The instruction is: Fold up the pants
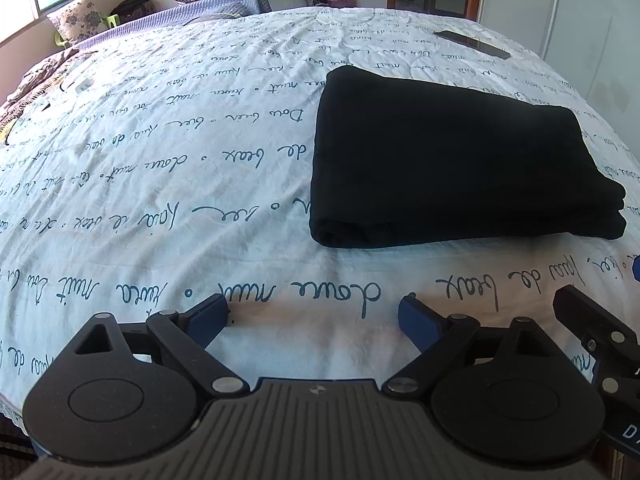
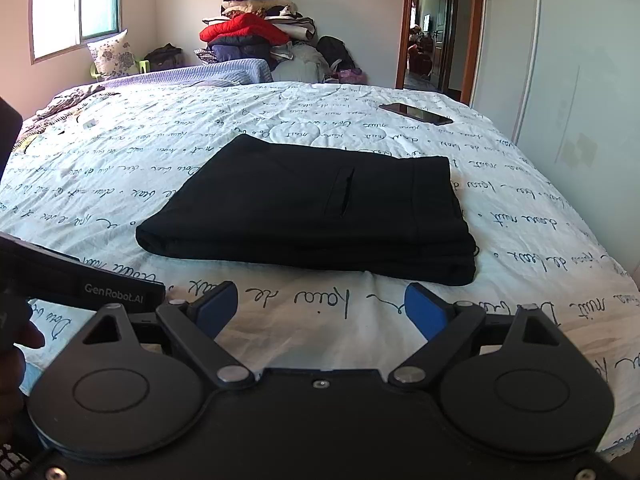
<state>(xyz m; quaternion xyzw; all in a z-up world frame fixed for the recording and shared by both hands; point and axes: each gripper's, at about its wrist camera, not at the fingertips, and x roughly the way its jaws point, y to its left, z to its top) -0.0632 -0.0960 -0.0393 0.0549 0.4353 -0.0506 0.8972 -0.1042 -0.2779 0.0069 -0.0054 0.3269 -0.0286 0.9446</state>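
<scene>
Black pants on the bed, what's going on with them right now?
A person holds a gripper in each hand above the near edge of the bed. The black pants lie folded into a compact stack on the printed sheet, with nothing touching them. The left gripper and the right gripper are both open and empty, just short of the pants. A phone lies further back.

We see black pants [image 2: 312, 208] ahead of our tongs, on a white bedspread [image 2: 140, 168] covered in dark blue handwriting. Our fingers [image 2: 218, 308] carry blue pads on black frames. Far beyond lie a lavender blanket [image 2: 224, 72], a red jacket [image 2: 244, 28] and a floral pillow [image 2: 112, 54].
</scene>
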